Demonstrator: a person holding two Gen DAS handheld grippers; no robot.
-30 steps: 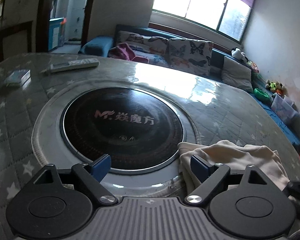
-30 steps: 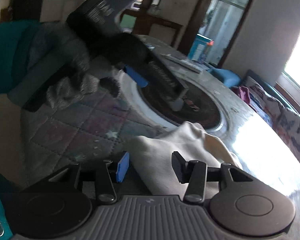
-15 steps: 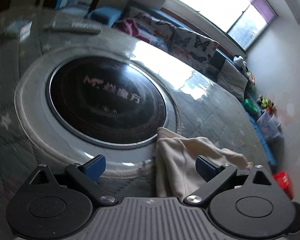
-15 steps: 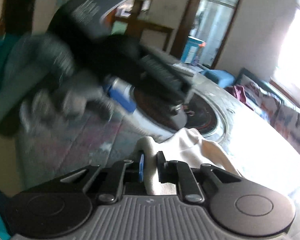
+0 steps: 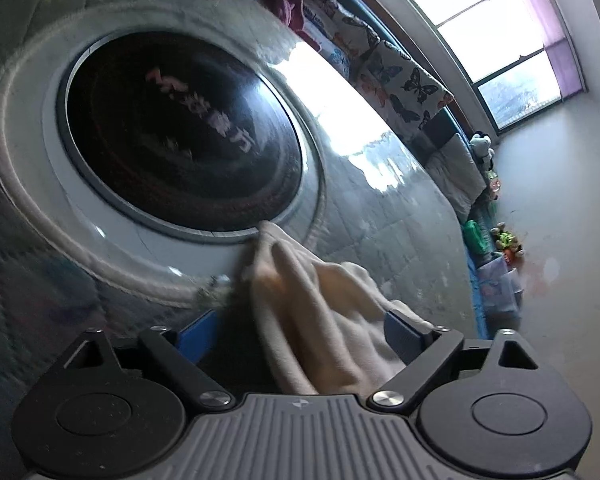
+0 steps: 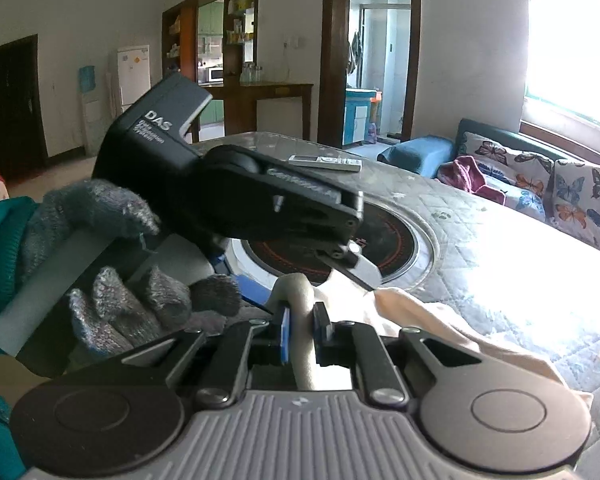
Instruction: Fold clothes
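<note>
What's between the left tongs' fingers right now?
In the left wrist view, folds of the cream cloth lie between the closing left tongs, whose blue pads are not yet pressing it.

I see white walls and a bright window with a purple blind at its right edge. Below it runs a sofa with butterfly-print cushions. A dark wooden doorway opens beyond, a white fridge stands against the far wall, and daylight glares off the quilted table.
</note>
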